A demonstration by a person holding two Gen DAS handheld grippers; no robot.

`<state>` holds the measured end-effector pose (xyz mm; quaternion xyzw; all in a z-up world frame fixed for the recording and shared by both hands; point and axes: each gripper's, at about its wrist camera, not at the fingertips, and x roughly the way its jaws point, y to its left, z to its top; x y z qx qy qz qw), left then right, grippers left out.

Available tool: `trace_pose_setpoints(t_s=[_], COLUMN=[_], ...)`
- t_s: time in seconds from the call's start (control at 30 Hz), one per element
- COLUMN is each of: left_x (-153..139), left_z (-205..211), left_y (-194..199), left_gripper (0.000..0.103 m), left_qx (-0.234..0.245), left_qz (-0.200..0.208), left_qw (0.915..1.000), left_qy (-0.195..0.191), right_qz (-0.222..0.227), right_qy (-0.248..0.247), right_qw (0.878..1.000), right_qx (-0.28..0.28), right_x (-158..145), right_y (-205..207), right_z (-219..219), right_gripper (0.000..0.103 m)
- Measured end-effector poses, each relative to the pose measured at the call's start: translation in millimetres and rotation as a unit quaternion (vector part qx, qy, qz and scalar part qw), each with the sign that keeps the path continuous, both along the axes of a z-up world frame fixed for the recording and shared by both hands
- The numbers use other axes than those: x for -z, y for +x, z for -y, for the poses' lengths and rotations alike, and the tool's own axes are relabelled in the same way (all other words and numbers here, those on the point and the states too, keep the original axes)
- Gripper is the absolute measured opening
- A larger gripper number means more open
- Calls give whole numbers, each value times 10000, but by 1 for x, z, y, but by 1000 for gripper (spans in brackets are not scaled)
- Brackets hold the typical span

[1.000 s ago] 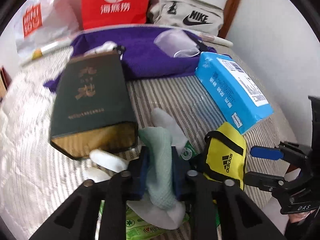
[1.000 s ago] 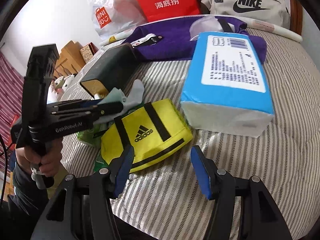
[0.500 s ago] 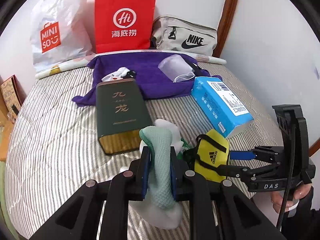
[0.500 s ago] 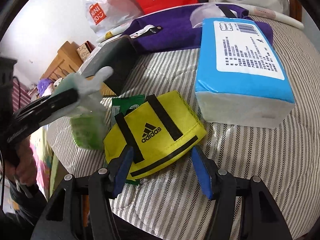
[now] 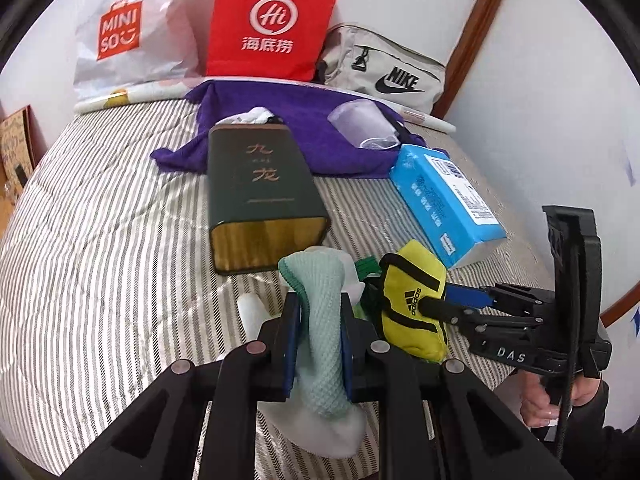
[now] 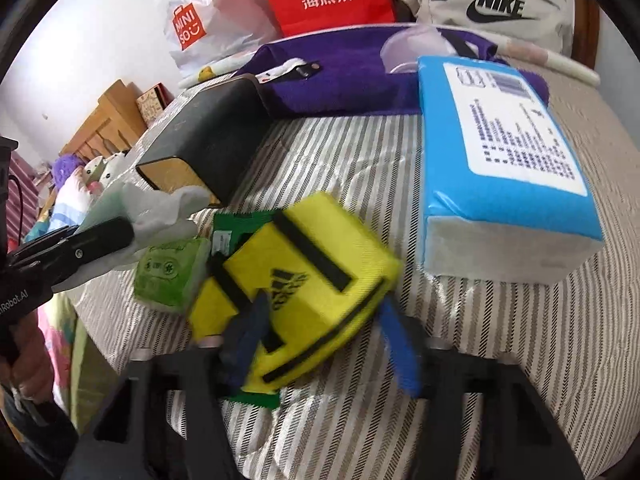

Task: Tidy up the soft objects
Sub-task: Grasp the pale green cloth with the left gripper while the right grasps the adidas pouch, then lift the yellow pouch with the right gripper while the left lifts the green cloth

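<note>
Striped quilted bedspread (image 5: 100, 240) covers the bed, grey-white lines, slightly wrinkled. White walls (image 5: 540, 80), brown wooden trim (image 5: 476, 28) in the corner. At the far edge, leaning on the wall: white Miniso plastic bag (image 5: 124, 40), red Haidilao paper bag (image 5: 272, 20), beige Nike pouch (image 5: 384, 72). Purple towel (image 5: 304, 128) is spread below them, clear plastic cup (image 5: 360, 124) on it. Dark green tin box (image 5: 260, 192) lies flat mid-bed, blue tissue pack (image 5: 444, 200) to its right. Wooden furniture (image 6: 104, 128) beside the bed in the right wrist view.

Left gripper (image 5: 318, 336) is clamped narrow on a mint green cloth (image 5: 324, 320), white cloth under it. Right gripper (image 6: 320, 340) jaws are closing around the yellow Adidas pouch (image 6: 304, 280), pouch between them, blurred, so contact is unclear. Green wet-wipe pack (image 6: 172, 272) touches the pouch.
</note>
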<state>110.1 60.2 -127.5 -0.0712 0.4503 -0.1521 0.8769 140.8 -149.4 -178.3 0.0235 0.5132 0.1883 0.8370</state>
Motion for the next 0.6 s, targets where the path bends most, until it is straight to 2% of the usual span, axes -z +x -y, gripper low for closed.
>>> trace_pose_setpoints(t_s=[0.07,0.1,0.23,0.37,0.47,0.6], left_x=[1,2,4,-4,-13,-18], left_z=[-4,-6,-11,-16,-19,-23], left_y=[1,1,3,2,1,-2], left_gripper=[17,17,17,17,17,17], left_qx=[-34,-49,-114,-182,-210,-255], left_qz=[-9,-20,-67,11,116,145], left_qw=[9999,9998,9995,9994,9995,9995], left_qy=[-114,-193,-283,-281,-218,-82], right_qz=[19,25,85,332,352,421], right_qy=[58,114,357,281,294,139], right_qw=[10000,9999,9993,9989,9988,9989], right_qx=[23,47,83,151,143,123], right_x=[-1,-2,-10,-26,-33,-39], right_y=[-1,-1,-7,-19,-28,-40], right_z=[5,7,21,34,44,54], right_gripper=[24,22,19,16,11,11])
